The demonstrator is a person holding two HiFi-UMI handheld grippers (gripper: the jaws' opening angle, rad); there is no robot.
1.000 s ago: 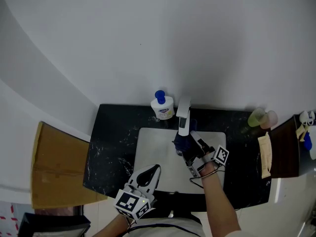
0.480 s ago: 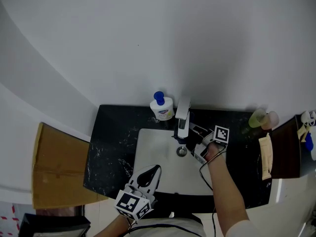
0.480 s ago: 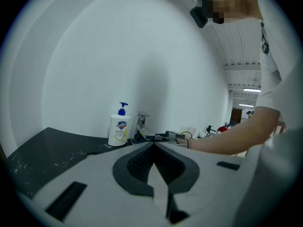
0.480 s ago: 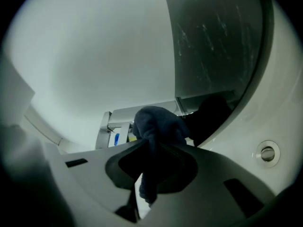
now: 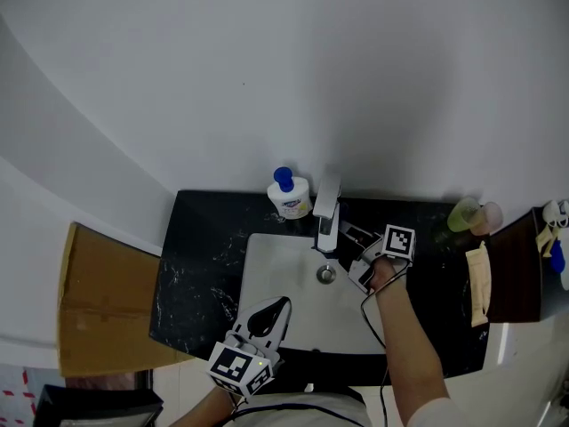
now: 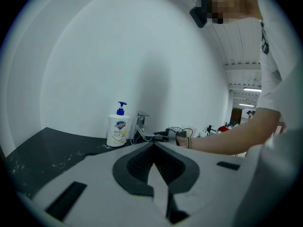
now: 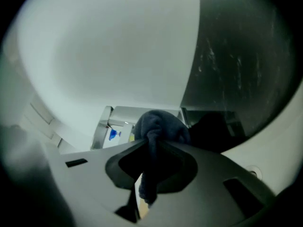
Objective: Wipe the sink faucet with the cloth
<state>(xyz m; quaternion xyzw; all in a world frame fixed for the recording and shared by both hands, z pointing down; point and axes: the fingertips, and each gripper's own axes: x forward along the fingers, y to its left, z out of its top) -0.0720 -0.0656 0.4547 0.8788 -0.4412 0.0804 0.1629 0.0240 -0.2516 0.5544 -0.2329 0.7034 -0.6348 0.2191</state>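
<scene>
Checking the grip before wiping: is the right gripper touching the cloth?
Touching. In the right gripper view, the right gripper has its jaws shut on the dark cloth, with a fold pinched between them.

The head view looked steeply down from high above the sink (image 5: 276,278); the left gripper view sat low at the sink's front, facing the faucet (image 6: 140,126) from well back; the right gripper view looked at it from very near; all three views shared the faucet.

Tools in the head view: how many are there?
2. The left tool is shut, near the sink's front rim; the right tool grips the cloth beside the faucet.
</scene>
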